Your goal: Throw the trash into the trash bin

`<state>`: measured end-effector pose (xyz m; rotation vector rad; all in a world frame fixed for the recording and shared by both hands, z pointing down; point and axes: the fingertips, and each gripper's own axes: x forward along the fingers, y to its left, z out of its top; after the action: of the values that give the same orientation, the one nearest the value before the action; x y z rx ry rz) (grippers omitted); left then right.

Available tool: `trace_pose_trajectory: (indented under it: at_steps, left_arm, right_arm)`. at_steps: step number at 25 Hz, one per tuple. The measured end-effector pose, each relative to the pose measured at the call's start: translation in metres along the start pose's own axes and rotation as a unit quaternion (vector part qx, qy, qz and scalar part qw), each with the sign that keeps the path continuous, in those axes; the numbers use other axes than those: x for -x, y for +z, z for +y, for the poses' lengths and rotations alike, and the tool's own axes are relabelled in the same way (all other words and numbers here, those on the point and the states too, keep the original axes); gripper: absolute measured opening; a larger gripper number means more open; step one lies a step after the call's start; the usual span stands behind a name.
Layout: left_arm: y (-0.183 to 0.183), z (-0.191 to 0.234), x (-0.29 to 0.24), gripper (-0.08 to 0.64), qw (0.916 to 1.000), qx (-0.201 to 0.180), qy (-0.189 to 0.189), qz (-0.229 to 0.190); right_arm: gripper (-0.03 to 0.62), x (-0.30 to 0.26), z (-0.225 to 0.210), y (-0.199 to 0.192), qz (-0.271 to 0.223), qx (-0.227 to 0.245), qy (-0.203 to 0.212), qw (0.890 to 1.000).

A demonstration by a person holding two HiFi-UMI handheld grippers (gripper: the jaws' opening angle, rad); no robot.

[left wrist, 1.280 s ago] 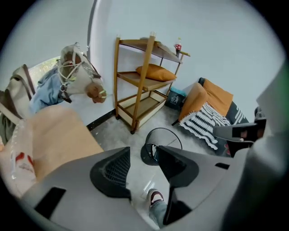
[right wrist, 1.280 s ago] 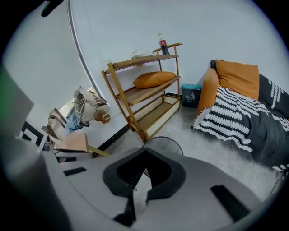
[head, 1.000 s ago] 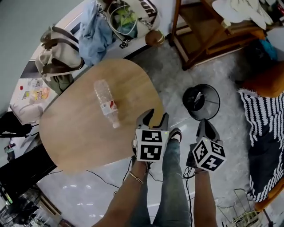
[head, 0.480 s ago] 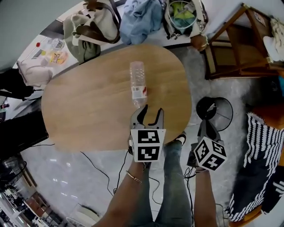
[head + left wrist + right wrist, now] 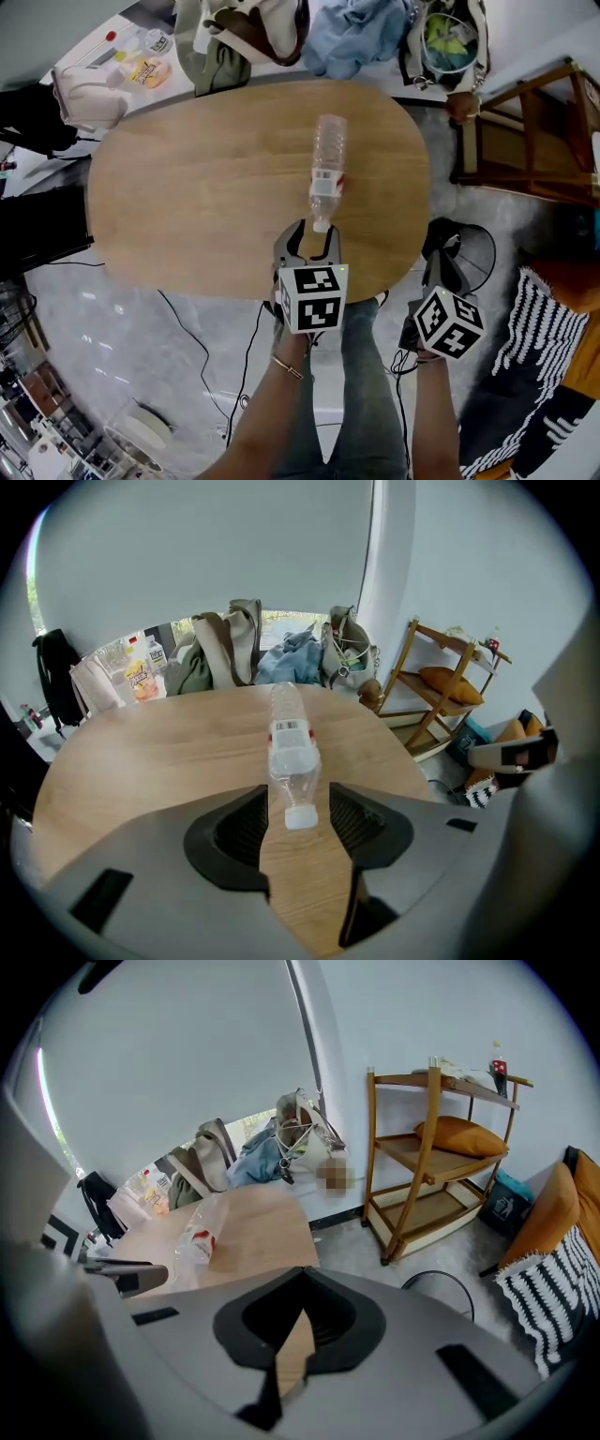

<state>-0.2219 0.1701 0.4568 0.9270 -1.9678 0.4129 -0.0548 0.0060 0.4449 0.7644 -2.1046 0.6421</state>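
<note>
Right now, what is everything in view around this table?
Table: one, light wood, centre.
Plastic bottle: one, clear with red-white label, lying on the table.
Bags: several, beige and olive, beyond the table's far edge.
Cloth: one, blue, among the bags.
Shelf rack: one, brown wood, right of the table.
Trash bin: one, black, floor by the table's right edge.
Left gripper: one, grey, open, jaws flanking the bottle's cap.
Right gripper: one, grey, shut, empty, near the bin.

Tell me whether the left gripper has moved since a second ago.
Yes. Against the bottle lying on the table, the left gripper has come from beside the cap to line up with it, open jaws now flanking the cap.
</note>
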Motion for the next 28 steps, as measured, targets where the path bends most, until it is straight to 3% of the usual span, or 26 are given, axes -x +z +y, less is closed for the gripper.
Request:
trace_pose_trajectory:
  at_steps: [8,18,22,28]
  left_arm:
    - [-0.015,0.001,-0.024,0.211,0.9997,0.005,0.012,0.021]
    - [-0.023,-0.001,-0.041,0.209,0.9988,-0.002,0.001,0.048]
    - [-0.025,0.002,-0.042,0.163,0.9985,0.003,0.009,0.053]
    - [-0.027,0.005,-0.041,0.155,0.9984,-0.004,0.005,0.056]
  right_arm:
    - [0.006,-0.011,0.007,-0.002,0.019,0.018,0.006,1.000]
    - [0.006,-0.022,0.013,-0.006,0.030,0.010,0.007,0.999]
    - [0.006,-0.025,0.016,-0.005,0.029,0.009,0.010,0.999]
    - [0.006,-0.024,0.015,-0.005,0.027,0.014,0.009,1.000]
